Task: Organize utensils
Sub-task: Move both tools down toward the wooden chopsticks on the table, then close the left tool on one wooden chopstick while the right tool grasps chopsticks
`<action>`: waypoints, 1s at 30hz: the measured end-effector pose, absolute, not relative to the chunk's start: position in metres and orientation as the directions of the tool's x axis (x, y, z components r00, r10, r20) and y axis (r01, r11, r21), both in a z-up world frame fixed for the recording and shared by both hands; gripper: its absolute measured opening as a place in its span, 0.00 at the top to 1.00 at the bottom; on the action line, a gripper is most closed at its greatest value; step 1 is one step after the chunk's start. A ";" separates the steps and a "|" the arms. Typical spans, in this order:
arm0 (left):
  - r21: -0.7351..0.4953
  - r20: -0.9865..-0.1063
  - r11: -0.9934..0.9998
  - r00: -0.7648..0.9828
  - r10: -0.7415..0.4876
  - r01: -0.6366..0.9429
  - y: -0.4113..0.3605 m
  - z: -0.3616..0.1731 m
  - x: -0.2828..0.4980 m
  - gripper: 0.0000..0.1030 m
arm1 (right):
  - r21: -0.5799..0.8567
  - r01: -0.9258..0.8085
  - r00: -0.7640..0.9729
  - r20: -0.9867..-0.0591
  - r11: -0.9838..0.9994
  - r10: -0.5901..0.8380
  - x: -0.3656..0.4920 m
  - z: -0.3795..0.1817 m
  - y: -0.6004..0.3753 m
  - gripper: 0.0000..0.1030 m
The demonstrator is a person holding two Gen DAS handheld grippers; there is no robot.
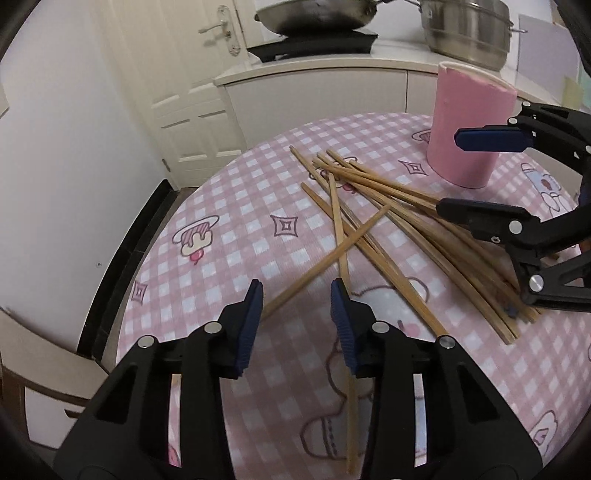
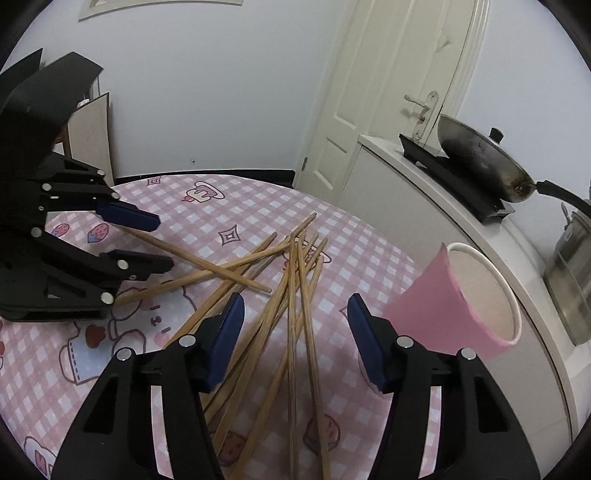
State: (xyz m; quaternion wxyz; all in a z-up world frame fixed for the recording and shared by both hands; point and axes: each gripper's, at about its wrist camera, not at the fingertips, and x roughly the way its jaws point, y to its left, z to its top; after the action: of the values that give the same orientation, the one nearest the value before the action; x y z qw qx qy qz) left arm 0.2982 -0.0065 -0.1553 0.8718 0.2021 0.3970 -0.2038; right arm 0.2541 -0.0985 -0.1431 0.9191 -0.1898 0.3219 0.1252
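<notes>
Several wooden chopsticks (image 1: 343, 242) lie scattered and crossed on the pink checked tablecloth (image 1: 221, 229). A pink paper cup (image 1: 469, 122) stands upright behind them at the right. My left gripper (image 1: 296, 295) hovers open over the near ends of two crossed sticks, and its blue pads do not press on them. My right gripper (image 1: 448, 173) comes in from the right, open, its lower finger above the bundle. In the right wrist view the chopsticks (image 2: 295, 280) fan out between the open jaws of the right gripper (image 2: 296, 306), the cup (image 2: 443, 295) is just right, and the left gripper (image 2: 164, 243) is at the left.
A white counter behind the table carries a wok (image 1: 317, 14) on a black cooker and a steel pot (image 1: 469, 33). A white door (image 1: 192, 110) is at the back left. The table's edge (image 1: 147, 266) drops off to the left near the wall.
</notes>
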 end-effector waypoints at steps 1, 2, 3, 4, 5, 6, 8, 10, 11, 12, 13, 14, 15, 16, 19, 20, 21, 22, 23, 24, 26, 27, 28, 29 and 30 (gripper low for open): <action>0.190 -0.779 0.829 0.595 -0.198 0.525 -0.008 -0.156 0.302 0.63 | -0.263 -0.354 0.758 -0.642 0.898 0.111 0.256 -0.144 -0.099 0.46; 0.189 -0.784 0.823 0.587 -0.203 0.536 -0.009 -0.158 0.304 0.63 | -0.262 -0.354 0.757 -0.644 0.898 0.110 0.257 -0.144 -0.098 0.47; 0.191 -0.789 0.814 0.579 -0.206 0.549 -0.011 -0.159 0.307 0.63 | -0.264 -0.352 0.756 -0.646 0.898 0.107 0.259 -0.144 -0.098 0.46; 0.197 -0.794 0.803 0.571 -0.206 0.563 -0.015 -0.162 0.310 0.63 | -0.268 -0.351 0.756 -0.646 0.897 0.103 0.260 -0.145 -0.097 0.47; 0.205 -0.798 0.795 0.568 -0.201 0.570 -0.018 -0.164 0.313 0.63 | -0.269 -0.351 0.755 -0.648 0.897 0.101 0.261 -0.145 -0.096 0.47; 0.210 -0.801 0.790 0.565 -0.199 0.576 -0.021 -0.165 0.315 0.65 | -0.268 -0.351 0.753 -0.651 0.897 0.100 0.263 -0.146 -0.096 0.47; 0.204 -0.809 0.787 0.553 -0.200 0.583 -0.023 -0.168 0.318 0.70 | -0.269 -0.352 0.748 -0.657 0.897 0.097 0.266 -0.147 -0.096 0.47; 0.204 -0.811 0.781 0.548 -0.203 0.591 -0.024 -0.170 0.320 0.73 | -0.269 -0.352 0.744 -0.662 0.896 0.094 0.269 -0.148 -0.096 0.47; 0.211 -0.808 0.777 0.553 -0.203 0.593 -0.025 -0.170 0.319 0.74 | -0.267 -0.352 0.742 -0.664 0.897 0.094 0.271 -0.149 -0.096 0.47; 0.217 -0.805 0.773 0.557 -0.203 0.596 -0.026 -0.170 0.319 0.75 | -0.262 -0.353 0.739 -0.667 0.898 0.096 0.272 -0.149 -0.096 0.46; 0.220 -0.803 0.773 0.560 -0.203 0.595 -0.027 -0.170 0.319 0.76 | -0.261 -0.352 0.738 -0.668 0.899 0.095 0.273 -0.149 -0.096 0.47; 0.224 -0.800 0.774 0.566 -0.200 0.592 -0.027 -0.170 0.319 0.80 | -0.261 -0.352 0.736 -0.670 0.899 0.094 0.274 -0.149 -0.096 0.47; 0.234 -0.795 0.776 0.575 -0.194 0.585 -0.027 -0.170 0.318 0.82 | -0.260 -0.352 0.734 -0.672 0.899 0.093 0.276 -0.149 -0.095 0.46; 0.243 -0.790 0.781 0.585 -0.185 0.575 -0.027 -0.169 0.319 0.88 | -0.258 -0.353 0.732 -0.675 0.899 0.094 0.277 -0.150 -0.095 0.46; 0.227 -0.777 0.809 0.602 -0.185 0.542 -0.019 -0.164 0.321 0.94 | -0.244 -0.358 0.722 -0.685 0.901 0.102 0.281 -0.150 -0.092 0.46; 0.224 -0.771 0.818 0.610 -0.183 0.529 -0.016 -0.161 0.322 0.94 | -0.237 -0.360 0.717 -0.689 0.902 0.105 0.282 -0.150 -0.091 0.47; 0.215 -0.766 0.829 0.616 -0.185 0.516 -0.013 -0.157 0.322 0.94 | -0.226 -0.364 0.711 -0.694 0.904 0.112 0.284 -0.150 -0.090 0.47; 0.204 -0.761 0.839 0.621 -0.188 0.504 -0.009 -0.153 0.323 0.94 | -0.218 -0.365 0.706 -0.699 0.905 0.116 0.286 -0.149 -0.088 0.47; 0.197 -0.757 0.845 0.625 -0.190 0.496 -0.006 -0.151 0.323 0.94 | -0.209 -0.368 0.699 -0.705 0.906 0.121 0.288 -0.150 -0.086 0.47; 0.191 -0.753 0.852 0.630 -0.191 0.487 -0.002 -0.148 0.323 0.94 | -0.195 -0.371 0.691 -0.712 0.908 0.129 0.290 -0.150 -0.084 0.47; 0.180 -0.750 0.862 0.633 -0.191 0.474 0.003 -0.143 0.323 0.95 | -0.167 -0.370 0.673 -0.726 0.914 0.140 0.294 -0.151 -0.080 0.47; 0.174 -0.750 0.865 0.633 -0.193 0.471 0.005 -0.141 0.322 0.95 | -0.145 -0.368 0.660 -0.737 0.918 0.148 0.299 -0.151 -0.078 0.47; 0.173 -0.746 0.869 0.638 -0.192 0.464 0.008 -0.138 0.321 0.95 | -0.131 -0.366 0.653 -0.741 0.921 0.154 0.302 -0.151 -0.077 0.47; 0.171 -0.741 0.875 0.644 -0.189 0.453 0.010 -0.134 0.320 0.95 | -0.116 -0.358 0.646 -0.748 0.927 0.155 0.306 -0.151 -0.075 0.47; 0.168 -0.738 0.880 0.649 -0.187 0.444 0.012 -0.131 0.319 0.95 | -0.092 -0.343 0.637 -0.754 0.935 0.160 0.312 -0.151 -0.073 0.49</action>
State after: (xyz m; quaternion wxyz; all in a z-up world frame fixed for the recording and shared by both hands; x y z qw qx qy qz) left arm 0.3193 0.0123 -0.1310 0.8921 0.1693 0.3799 -0.1767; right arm 0.3119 -0.0735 -0.1506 0.8975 -0.1138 0.4025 0.1400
